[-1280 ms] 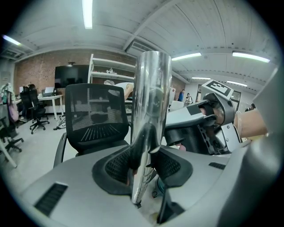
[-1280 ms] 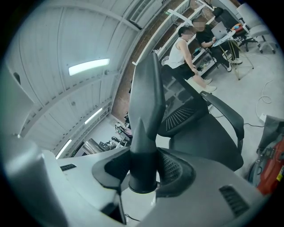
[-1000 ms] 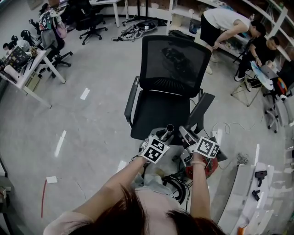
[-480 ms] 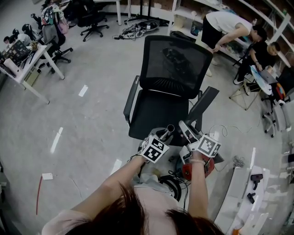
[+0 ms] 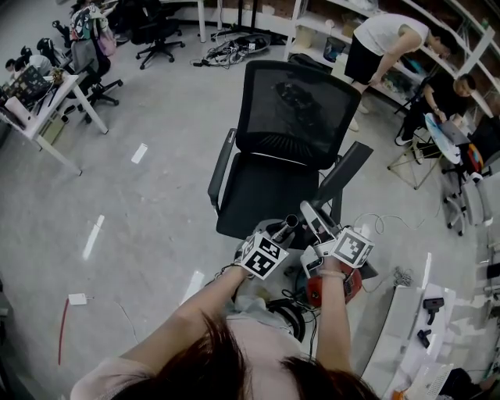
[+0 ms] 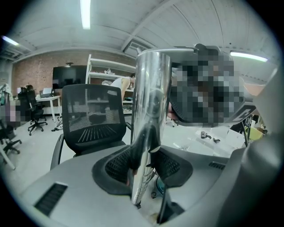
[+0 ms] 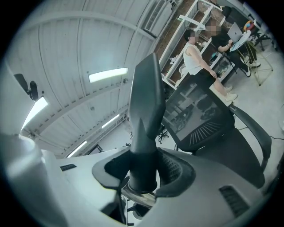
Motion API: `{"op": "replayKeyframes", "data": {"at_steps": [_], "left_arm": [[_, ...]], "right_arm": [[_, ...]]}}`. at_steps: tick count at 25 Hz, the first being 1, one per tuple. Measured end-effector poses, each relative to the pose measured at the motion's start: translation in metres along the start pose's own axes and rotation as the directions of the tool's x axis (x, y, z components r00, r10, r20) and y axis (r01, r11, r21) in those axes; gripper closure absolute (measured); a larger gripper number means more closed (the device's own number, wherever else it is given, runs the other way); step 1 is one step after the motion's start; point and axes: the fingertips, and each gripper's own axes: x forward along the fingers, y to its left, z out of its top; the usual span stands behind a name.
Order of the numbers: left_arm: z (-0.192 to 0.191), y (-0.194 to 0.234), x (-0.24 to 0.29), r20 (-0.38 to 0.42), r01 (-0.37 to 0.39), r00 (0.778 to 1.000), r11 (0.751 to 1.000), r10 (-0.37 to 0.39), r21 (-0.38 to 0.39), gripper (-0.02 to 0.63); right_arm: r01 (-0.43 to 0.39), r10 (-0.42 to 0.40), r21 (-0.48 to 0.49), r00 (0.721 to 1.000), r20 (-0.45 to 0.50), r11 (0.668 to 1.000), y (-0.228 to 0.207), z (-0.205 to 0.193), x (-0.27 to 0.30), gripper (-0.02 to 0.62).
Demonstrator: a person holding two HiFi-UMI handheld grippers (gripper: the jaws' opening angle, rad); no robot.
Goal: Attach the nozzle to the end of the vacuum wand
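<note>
Dark nozzle [image 7: 145,111] tight in hand-held gripper [image 7: 143,170]

A pale grey floor [image 5: 156,203] surrounds a black mesh office chair [image 5: 295,117], with a white desk [image 5: 48,116] far left, white shelving [image 5: 316,22] behind, a brick wall [image 6: 31,76] and ceiling strip lights [image 6: 84,13].

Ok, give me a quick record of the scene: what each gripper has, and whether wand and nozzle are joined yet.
left gripper: jaws shut on the silver wand
right gripper: jaws shut on the dark nozzle
wand and nozzle: side by side in the head view, apart, not joined
ahead: black office chair
</note>
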Motion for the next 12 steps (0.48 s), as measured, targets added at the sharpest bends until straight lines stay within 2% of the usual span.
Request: {"op": "replayKeyframes", "data": {"at_steps": [6,12], "left_arm": [[0.001,0.0,-0.001,0.0,0.003,1.0,1.0,-0.003,0.0,0.457],[0.0,-0.004,0.002,-0.001,0.009,1.0,1.0,-0.009,0.004,0.457]], "right_arm": [[-0.022,0.022,0.028,0.999,0.025,0.999,0.005,0.004,-0.001,0.42],[-0.058,0.058,-0.021,0.998,0.002,0.998,0.015,0.0,0.002,0.42]]}}
